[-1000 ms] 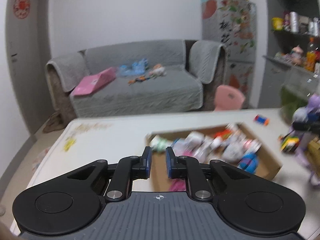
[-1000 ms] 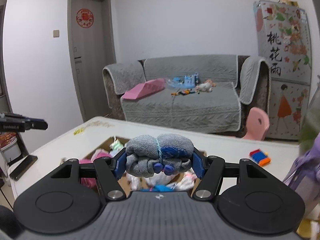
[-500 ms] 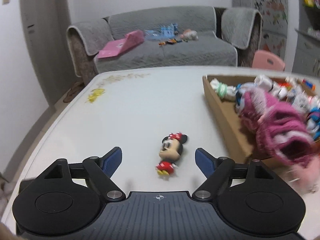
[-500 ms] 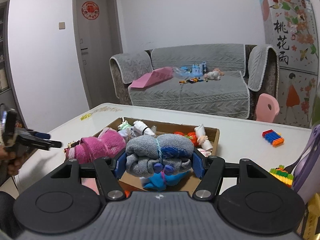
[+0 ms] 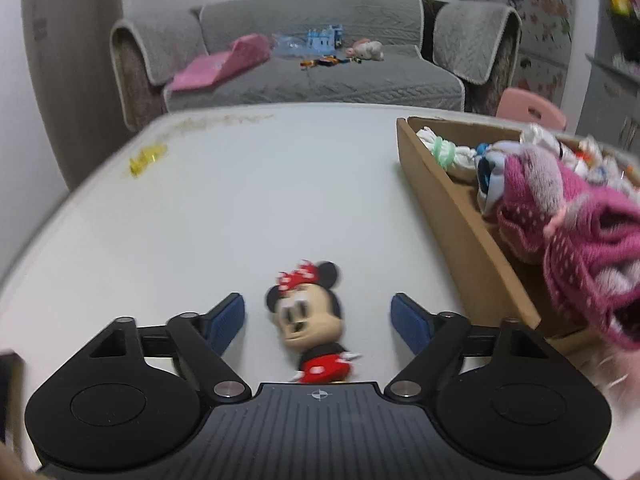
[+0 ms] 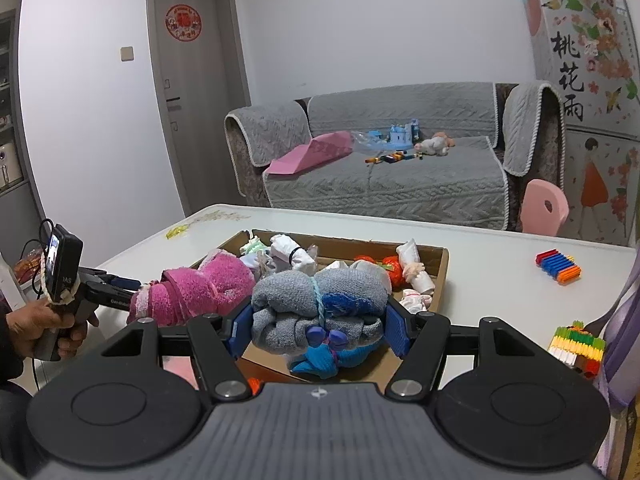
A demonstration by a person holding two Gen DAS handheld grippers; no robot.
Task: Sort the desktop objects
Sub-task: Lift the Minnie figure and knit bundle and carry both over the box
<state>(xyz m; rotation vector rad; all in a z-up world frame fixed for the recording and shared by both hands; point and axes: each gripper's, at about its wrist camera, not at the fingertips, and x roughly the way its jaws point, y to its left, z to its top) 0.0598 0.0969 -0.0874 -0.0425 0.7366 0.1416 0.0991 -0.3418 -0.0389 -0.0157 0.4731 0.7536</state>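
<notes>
A Minnie Mouse figure (image 5: 310, 322) lies on the white table (image 5: 224, 200), between the fingers of my open left gripper (image 5: 318, 322), which is low over it. My right gripper (image 6: 318, 326) is shut on a grey sock bundle (image 6: 316, 306) tied with a blue band, held above the near edge of the cardboard box (image 6: 438, 276). The box also shows in the left wrist view (image 5: 448, 200), to the right of the figure. A pink fuzzy sock bundle (image 6: 200, 290) hangs over the box's left side; it shows in the left wrist view too (image 5: 572, 240). My left gripper shows in the right wrist view (image 6: 120, 282).
The box holds several rolled socks and small toys. A striped block toy (image 6: 557, 266) and a green and yellow block toy (image 6: 576, 346) lie on the table to the right. A purple bag (image 6: 622, 320) stands at the right edge. A yellow sticker (image 5: 146, 158) marks the far left.
My left gripper has swung left from over the box, opened wide, and dropped close around the Minnie figure. My right gripper, still holding the grey bundle, has drawn nearer the box.
</notes>
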